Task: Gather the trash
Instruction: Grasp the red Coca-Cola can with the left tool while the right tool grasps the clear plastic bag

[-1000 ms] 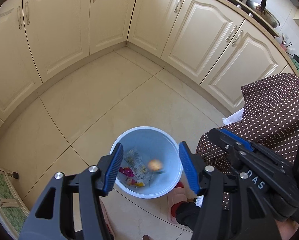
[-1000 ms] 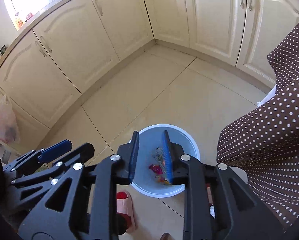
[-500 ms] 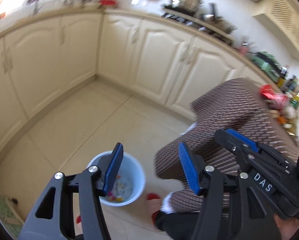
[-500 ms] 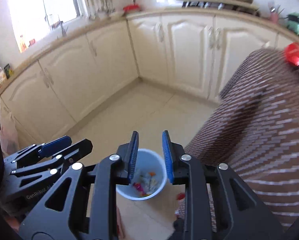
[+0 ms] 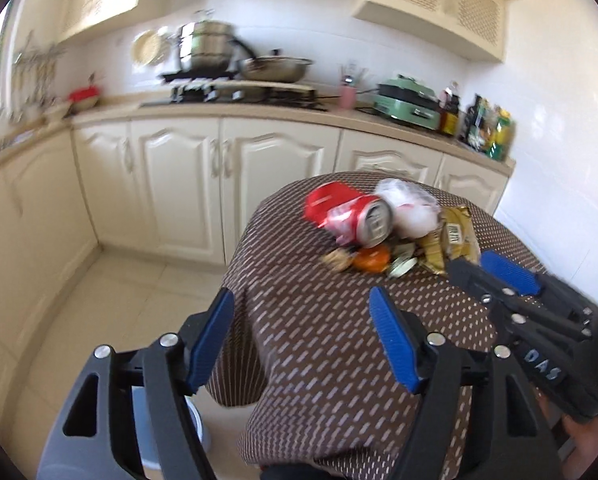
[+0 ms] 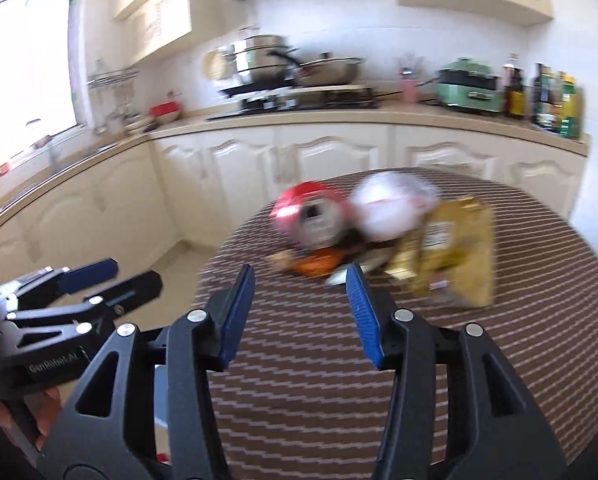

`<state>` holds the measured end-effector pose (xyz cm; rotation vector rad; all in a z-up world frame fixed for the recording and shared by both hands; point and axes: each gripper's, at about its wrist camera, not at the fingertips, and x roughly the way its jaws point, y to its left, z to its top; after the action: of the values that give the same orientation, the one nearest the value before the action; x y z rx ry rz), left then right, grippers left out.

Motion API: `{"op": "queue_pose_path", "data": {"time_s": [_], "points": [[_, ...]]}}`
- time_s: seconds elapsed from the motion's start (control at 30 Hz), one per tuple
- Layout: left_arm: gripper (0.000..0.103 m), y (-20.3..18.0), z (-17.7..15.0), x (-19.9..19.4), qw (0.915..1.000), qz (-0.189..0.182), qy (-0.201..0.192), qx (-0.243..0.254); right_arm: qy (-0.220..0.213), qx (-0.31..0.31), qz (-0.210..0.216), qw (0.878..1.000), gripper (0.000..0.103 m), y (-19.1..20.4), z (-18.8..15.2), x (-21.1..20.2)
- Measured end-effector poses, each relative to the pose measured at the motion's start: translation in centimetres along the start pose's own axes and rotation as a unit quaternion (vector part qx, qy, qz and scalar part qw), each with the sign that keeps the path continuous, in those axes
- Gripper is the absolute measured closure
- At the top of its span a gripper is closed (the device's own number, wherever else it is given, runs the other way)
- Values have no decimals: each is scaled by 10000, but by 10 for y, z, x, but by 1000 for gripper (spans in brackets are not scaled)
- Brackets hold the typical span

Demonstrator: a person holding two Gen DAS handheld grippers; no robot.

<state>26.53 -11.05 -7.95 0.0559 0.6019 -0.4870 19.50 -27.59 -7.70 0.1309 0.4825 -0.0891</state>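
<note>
- Left wrist view: the left tool (image 5: 301, 320) is held spread and empty above the near edge of the tabletop (image 5: 319, 340), which is covered with a brown dotted cloth.
- The trash is piled together toward the far side of the tabletop: a crushed red can (image 5: 357, 218), a white crumpled bag (image 5: 413, 210) touching it, a gold wrapper (image 5: 453, 242) on the right, an orange scrap (image 5: 373, 259) and small bits in front.
- The right tool (image 5: 499, 276) is seen at the right, close to the gold wrapper; from this view it cannot be told how wide it stands.
- A pale rim, probably the bin (image 5: 197, 420), is partly seen on the floor under the left tool, beside the hanging cloth.
- Right wrist view: the right tool (image 6: 301, 312) is spread, with nothing between the fingers, and is pointed at the pile; the orange scrap (image 6: 319, 262) lies just beyond the gap.
- The can (image 6: 313, 216), the bag (image 6: 391, 204) and the wrapper (image 6: 455, 256) are blurred, so fine edges cannot be judged.
- Risk, as a judgement: because the pieces touch each other, one pinch may drag a neighbour, and the can may be rolled off the tabletop edge.
- The loose cloth may be caught by the low fingers and pulled, so that the whole pile is shifted.
- A light wrapper may slip out during the way to the bin if only its corner is pinched.
</note>
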Motion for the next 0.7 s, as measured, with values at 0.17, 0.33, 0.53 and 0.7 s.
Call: {"op": "queue_pose_path", "data": {"time_s": [0.17, 0.33, 0.53, 0.7], "points": [[34, -43, 32, 39, 9979, 44, 80, 641, 158, 121, -170, 9997, 52, -54, 14, 7], [34, -65, 51, 85, 9938, 226, 243, 1064, 329, 105, -158, 9993, 51, -79, 21, 24], [44, -69, 59, 120, 9890, 388, 419, 1363, 482, 41, -23, 9988, 51, -90, 30, 44], [51, -65, 64, 132, 9875, 322, 456, 1476, 550, -34, -44, 9985, 50, -97, 36, 56]]}}
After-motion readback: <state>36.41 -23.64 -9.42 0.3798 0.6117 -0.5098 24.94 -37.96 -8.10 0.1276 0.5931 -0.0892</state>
